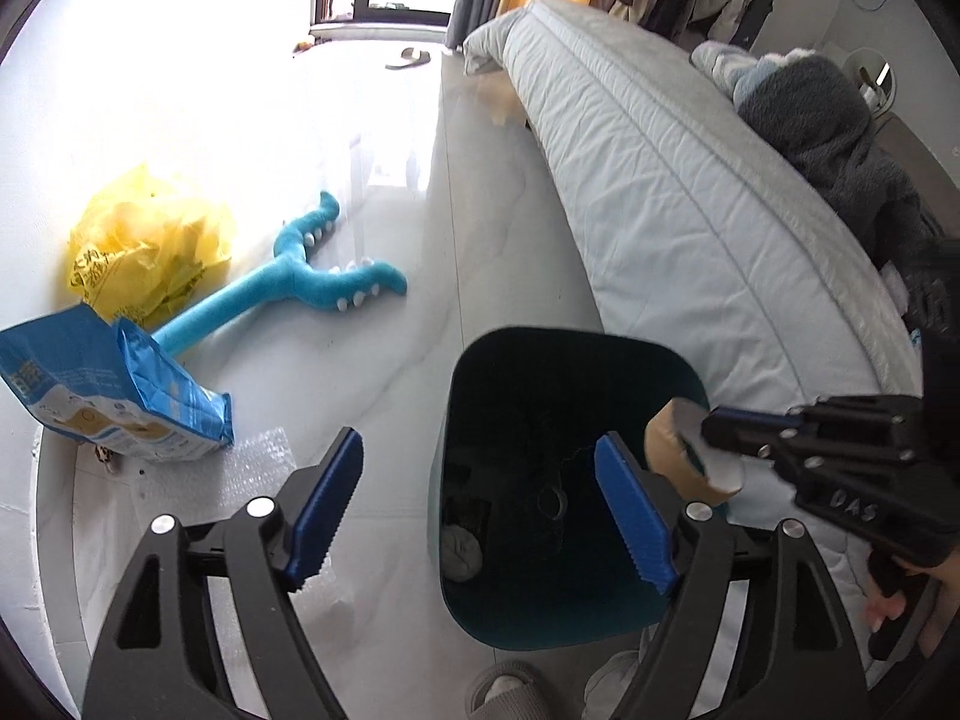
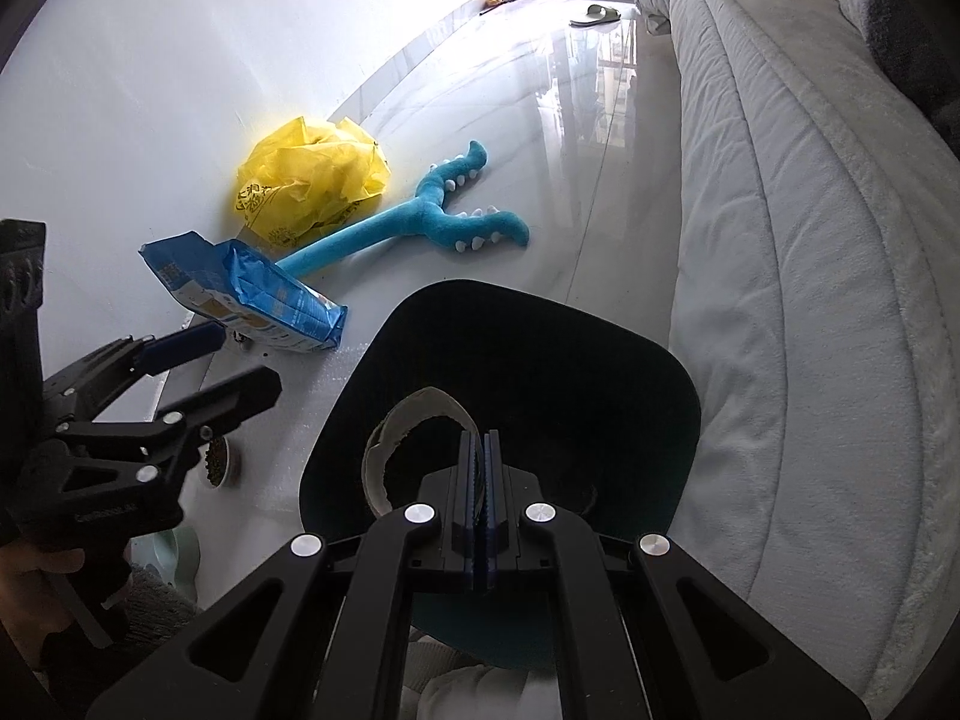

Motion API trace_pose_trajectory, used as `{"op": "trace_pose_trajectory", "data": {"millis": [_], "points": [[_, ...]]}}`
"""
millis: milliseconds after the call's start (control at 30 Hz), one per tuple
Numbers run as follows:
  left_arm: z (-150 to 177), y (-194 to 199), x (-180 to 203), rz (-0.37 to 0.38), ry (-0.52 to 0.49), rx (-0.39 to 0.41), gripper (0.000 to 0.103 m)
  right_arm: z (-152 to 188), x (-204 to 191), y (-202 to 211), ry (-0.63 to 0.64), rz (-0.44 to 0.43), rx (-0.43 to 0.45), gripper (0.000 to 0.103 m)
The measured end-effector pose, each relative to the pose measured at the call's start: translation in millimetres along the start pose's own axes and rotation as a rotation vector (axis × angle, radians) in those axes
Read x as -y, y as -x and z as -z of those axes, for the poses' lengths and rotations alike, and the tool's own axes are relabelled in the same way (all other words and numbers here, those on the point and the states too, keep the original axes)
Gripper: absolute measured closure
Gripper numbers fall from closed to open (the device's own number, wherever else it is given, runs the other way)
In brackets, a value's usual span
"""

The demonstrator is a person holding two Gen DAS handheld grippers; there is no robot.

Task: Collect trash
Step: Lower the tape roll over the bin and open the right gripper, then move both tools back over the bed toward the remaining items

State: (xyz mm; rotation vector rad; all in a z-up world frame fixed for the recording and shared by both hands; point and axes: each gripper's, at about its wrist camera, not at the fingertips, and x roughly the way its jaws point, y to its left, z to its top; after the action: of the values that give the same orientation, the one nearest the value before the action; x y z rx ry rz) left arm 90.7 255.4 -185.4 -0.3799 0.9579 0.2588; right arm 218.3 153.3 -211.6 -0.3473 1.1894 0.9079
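Left wrist view: the left gripper (image 1: 480,504) hangs above the dark teal plastic waste bin (image 1: 510,624), jaws spread wide and empty. The right gripper (image 1: 717,429) reaches in over the bin's rim on the bed (image 1: 660,180) side, clamped on a brown cardboard tape roll core (image 1: 675,450).

Right wrist view: the right gripper's (image 2: 480,450) jaws are pressed together on the roll core's (image 2: 384,450) wall, directly over the bin's (image 2: 600,372) opening. A crumpled yellow plastic bag (image 2: 312,180) and blue snack packet (image 2: 252,294) lie on the floor (image 2: 540,150) by the wall.
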Motion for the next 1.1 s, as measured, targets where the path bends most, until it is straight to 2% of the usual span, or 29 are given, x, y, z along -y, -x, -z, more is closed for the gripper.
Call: {"op": "trace_pose_trajectory", "data": {"millis": [167,367,767,867,933,967,1100], "points": [[-9,17,2,-0.017,-0.005,0.088,0.016,2,0,-11,-0.005,0.014,-0.032,0.100],[-18,40,7,0.005,-0.007,0.189,0.016,6,-1,-23,-0.013,0.032,-0.074,0.100],[-25,85,13,0.073,0.039,0.317,0.013,13,-1,-27,-0.018,0.060,-0.097,0.099],[-26,92,15,0.075,0.045,0.327,0.013,14,-3,-27,-0.013,0.060,-0.105,0.091],[-24,96,16,0.075,0.040,0.336,0.013,15,-3,-27,-0.014,0.061,-0.104,0.069],[-24,98,17,0.075,0.036,0.340,0.012,15,-4,-26,-0.016,0.062,-0.099,0.066],[-24,104,21,0.069,0.018,0.361,0.011,15,-5,-20,-0.019,0.049,-0.085,0.065]]}}
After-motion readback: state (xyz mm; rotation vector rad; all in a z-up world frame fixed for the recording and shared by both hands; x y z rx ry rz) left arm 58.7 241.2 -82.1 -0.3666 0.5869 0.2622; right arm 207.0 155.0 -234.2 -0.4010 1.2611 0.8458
